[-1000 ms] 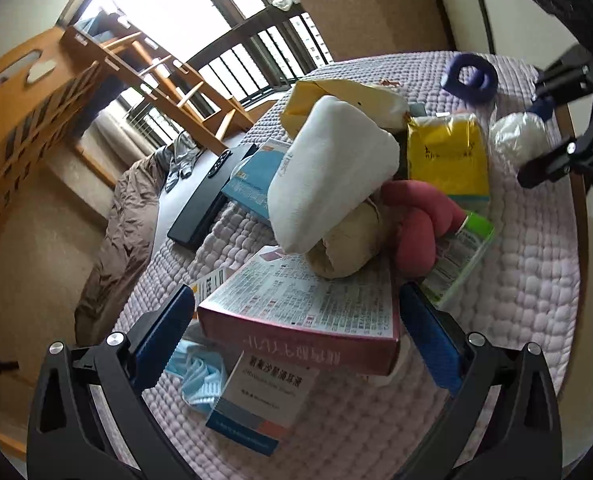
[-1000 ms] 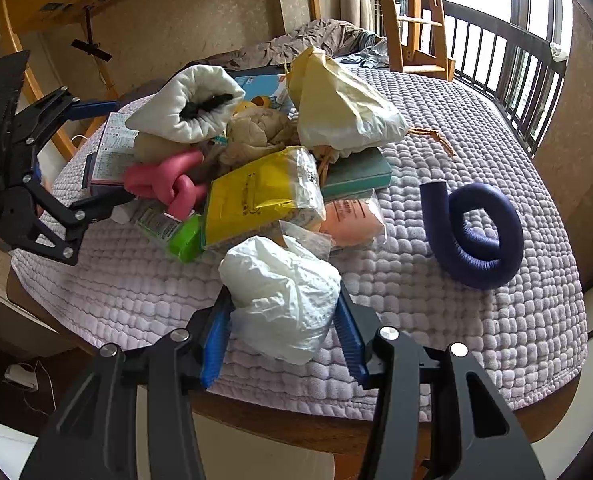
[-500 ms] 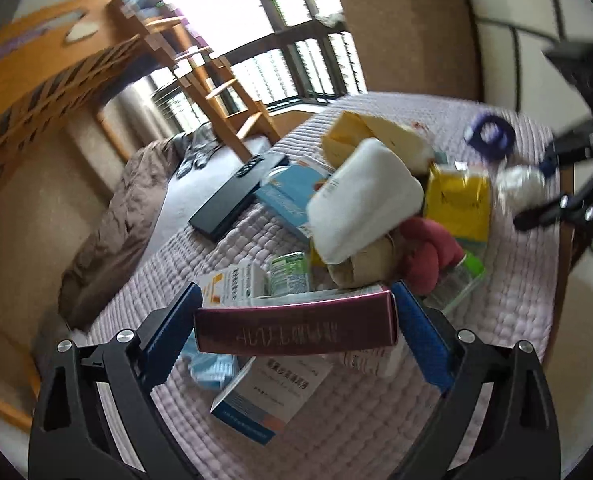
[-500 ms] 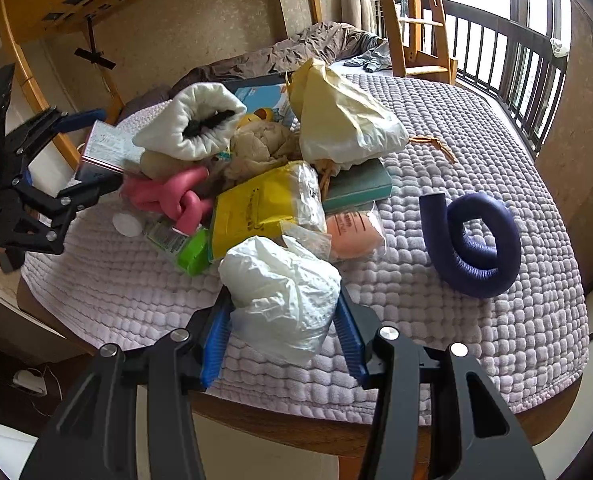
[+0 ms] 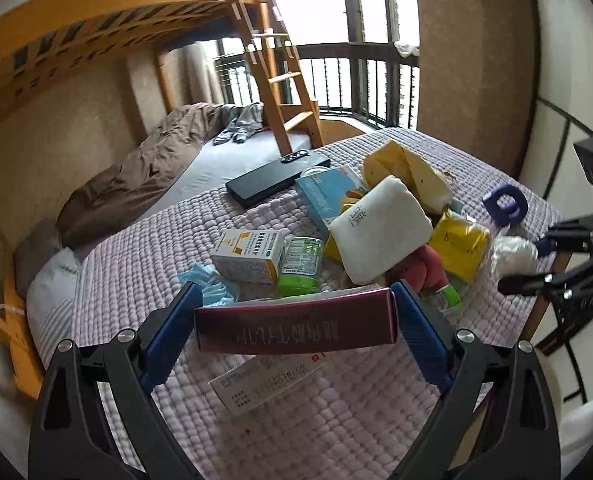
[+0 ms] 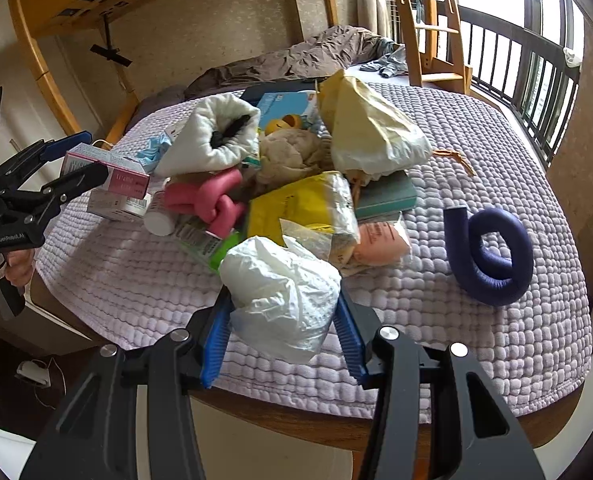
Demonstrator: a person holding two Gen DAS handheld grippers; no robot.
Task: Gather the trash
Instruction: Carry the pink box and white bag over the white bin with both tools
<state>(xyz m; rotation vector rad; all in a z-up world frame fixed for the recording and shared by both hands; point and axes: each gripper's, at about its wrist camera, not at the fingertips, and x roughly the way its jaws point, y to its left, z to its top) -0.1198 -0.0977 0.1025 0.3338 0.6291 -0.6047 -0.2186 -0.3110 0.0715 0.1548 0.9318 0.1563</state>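
Bedroom with a wooden loft bed and a balcony rail lies behind a round tabletop [image 6: 496, 360] covered by a quilted lilac cloth, where many small things are heaped. Left gripper [image 5: 294, 322] is closed on a pink carton [image 5: 296, 330], pads pressing its two short ends, and holds it lifted above the cloth, just in front of a green bottle [image 5: 300, 266]. I judge the carton light and stiff, but thin card can buckle, so the ends are the good place to hold. Right gripper [image 6: 282, 334] is closed around a crumpled white bag [image 6: 282, 296], at the tabletop edge nearest the camera, beside a yellow packet [image 6: 304, 208]. This bag looks soft, very light and slippery; grip at its bulky middle.
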